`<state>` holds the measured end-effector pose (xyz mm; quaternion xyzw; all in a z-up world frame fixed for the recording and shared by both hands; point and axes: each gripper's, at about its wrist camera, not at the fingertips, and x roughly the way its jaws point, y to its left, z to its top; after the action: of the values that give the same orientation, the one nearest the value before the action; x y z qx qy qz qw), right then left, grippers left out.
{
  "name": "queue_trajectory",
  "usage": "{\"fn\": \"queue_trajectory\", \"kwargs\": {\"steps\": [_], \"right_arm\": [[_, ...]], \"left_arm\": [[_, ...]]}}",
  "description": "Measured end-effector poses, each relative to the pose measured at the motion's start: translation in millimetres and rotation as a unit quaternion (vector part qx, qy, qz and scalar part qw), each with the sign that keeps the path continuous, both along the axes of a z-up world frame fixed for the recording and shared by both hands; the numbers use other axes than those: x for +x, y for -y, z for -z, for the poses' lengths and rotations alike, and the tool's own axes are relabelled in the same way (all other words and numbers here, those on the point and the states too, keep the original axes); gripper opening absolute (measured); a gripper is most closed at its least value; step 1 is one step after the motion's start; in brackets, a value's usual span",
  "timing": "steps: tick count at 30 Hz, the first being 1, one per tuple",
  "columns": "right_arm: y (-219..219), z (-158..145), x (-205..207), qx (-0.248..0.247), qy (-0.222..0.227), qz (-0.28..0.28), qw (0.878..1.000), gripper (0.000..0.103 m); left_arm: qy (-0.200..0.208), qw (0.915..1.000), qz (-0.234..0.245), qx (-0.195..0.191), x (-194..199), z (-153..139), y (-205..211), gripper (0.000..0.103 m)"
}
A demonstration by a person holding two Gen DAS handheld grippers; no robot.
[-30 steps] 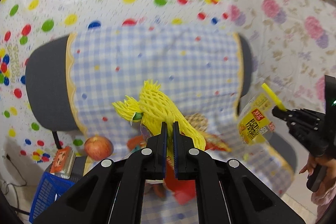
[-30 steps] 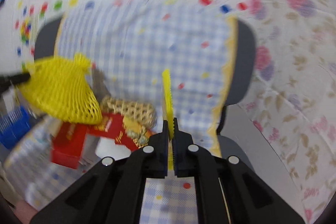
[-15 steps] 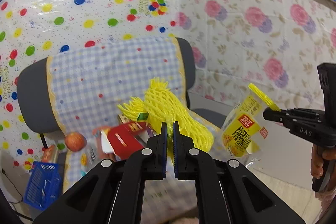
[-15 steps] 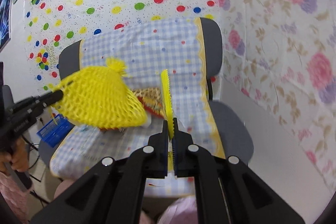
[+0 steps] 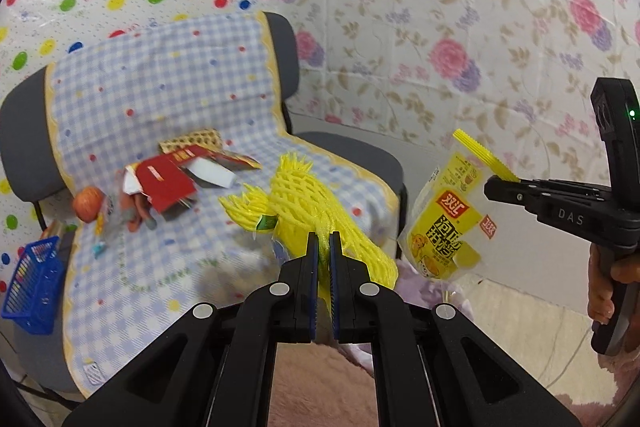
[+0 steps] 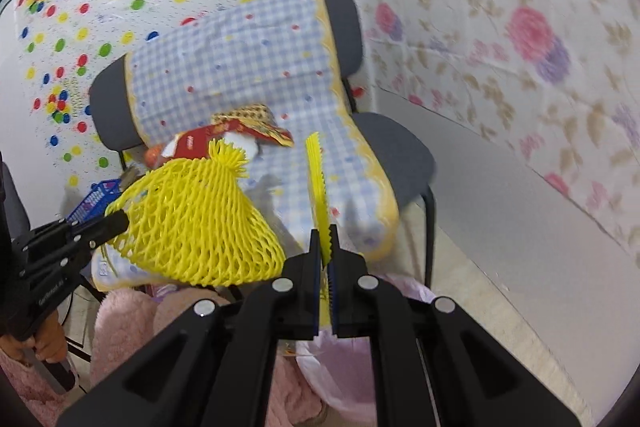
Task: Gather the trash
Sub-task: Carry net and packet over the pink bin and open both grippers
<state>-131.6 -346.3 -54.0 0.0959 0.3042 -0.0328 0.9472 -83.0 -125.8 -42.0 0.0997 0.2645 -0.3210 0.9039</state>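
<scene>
The left gripper (image 5: 324, 247) is pinching a yellow foam fruit net (image 5: 316, 203) by a thin fold, jaws all but closed on it, and the rest of the net is dangling free toward twelve o'clock from the tips; in my judgement so small a bite could be slipping loose if the hand swings hard. At three o'clock from it, the right gripper (image 5: 490, 183) is clamping the crimped yellow top edge of a clear and yellow snack bag with red lettering (image 5: 448, 223), jaws likewise nearly shut, and the bag is hanging below the tips; a sealed strip that narrow could be sliding out, or the bag could be catching on the chair's edge. Low between the two, something pale lilac and crinkly, perhaps a bag (image 6: 344, 359), is showing; I cannot tell its opening, so a drop could be missing it. Farther off, the grey chair draped in a blue checked cloth (image 5: 160, 79) is still carrying red cartons and wrappers (image 5: 168, 183) and an orange-red fruit (image 5: 88, 205), so more trash is waiting there.
</scene>
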Motion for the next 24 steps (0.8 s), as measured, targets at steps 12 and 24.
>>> {"fn": "queue_trajectory", "kwargs": {"steps": [12, 24], "right_arm": [[27.9, 48.1, -5.5, 0.022, -0.044, 0.045, 0.998, 0.004], [59.7, 101.0, 20.6, 0.062, -0.090, 0.053, 0.993, 0.009]], "left_arm": [[-0.059, 0.9943, 0.068, 0.057, 8.9, 57.3, 70.1, 0.006], [-0.103, 0.9862, 0.086, 0.096, 40.8, 95.1, 115.6, 0.010]]}}
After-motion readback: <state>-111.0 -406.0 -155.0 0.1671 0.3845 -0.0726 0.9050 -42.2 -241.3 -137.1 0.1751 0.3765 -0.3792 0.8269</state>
